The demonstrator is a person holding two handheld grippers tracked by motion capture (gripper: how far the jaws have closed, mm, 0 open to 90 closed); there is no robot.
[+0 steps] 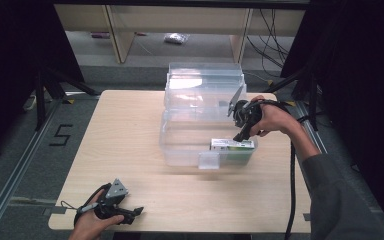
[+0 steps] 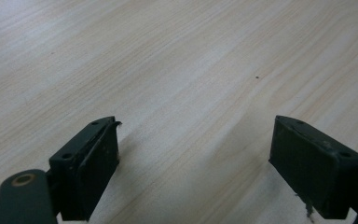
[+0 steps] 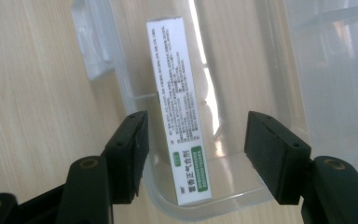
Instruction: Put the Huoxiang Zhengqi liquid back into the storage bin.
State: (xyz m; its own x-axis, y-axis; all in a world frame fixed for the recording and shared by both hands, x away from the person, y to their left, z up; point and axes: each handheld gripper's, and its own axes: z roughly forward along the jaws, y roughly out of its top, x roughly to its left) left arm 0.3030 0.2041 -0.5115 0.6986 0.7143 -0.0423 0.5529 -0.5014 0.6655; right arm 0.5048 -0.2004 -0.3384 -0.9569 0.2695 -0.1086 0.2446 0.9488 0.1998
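Near the table's [image 1: 130,130] front left corner my left gripper [image 1: 139,211] lay spread over bare wood | my right gripper [image 3: 193,154] hung spread above the white-and-green box [image 3: 179,107] | box lay inside the clear bin [image 1: 180,145], along its front wall, right of centre

Both grippers, the left gripper [image 1: 139,211] and the right gripper [image 1: 239,137], are black with blocky, screw-holed jaws, brass-coloured pivot rivets, a grey three-cornered plate on top and a trailing black cable, and the person's right arm wears a grey-green sleeve [image 1: 336,200].
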